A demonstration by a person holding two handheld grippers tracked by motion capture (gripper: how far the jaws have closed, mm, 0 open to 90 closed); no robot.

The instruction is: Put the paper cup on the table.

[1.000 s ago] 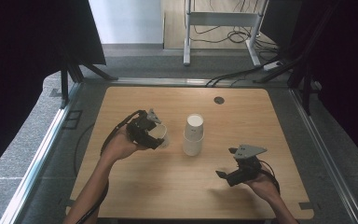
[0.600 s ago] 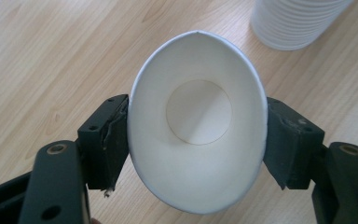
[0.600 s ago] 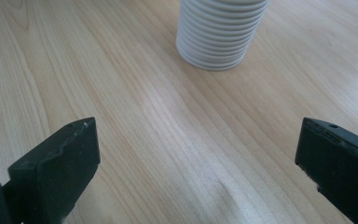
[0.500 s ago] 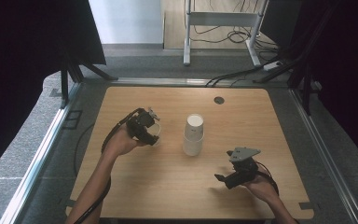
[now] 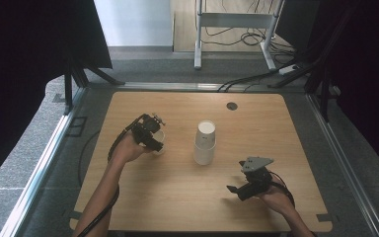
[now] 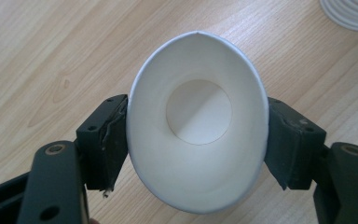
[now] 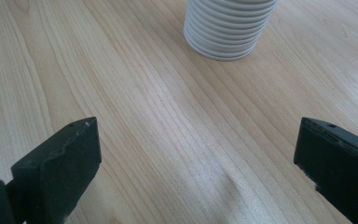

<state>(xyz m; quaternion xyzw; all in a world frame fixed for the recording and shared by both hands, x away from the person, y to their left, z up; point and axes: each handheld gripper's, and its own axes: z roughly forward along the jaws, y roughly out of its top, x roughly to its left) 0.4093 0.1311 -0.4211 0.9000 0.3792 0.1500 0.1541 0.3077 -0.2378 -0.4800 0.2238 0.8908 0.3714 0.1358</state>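
A single white paper cup (image 6: 196, 121) is squeezed into an oval between the pads of my left gripper (image 6: 196, 140), mouth towards the camera, close above the wooden table. From above, that left gripper (image 5: 150, 136) and the cup (image 5: 158, 136) sit left of centre. A stack of upside-down white paper cups (image 5: 205, 143) stands mid-table; its ribbed lower rims (image 7: 228, 32) appear ahead of my right gripper (image 7: 196, 163), whose jaws are wide apart with bare wood between them. In the high view the right gripper (image 5: 239, 190) rests low near the front right.
The light wooden table (image 5: 177, 197) has a small dark round cap (image 5: 232, 105) near its far edge. Cables trail from both grippers. Dark curtains and a metal frame stand beyond the table; grey carpet surrounds it.
My left gripper has carried the cup leftwards and down, away from the stack. The right gripper has barely shifted.
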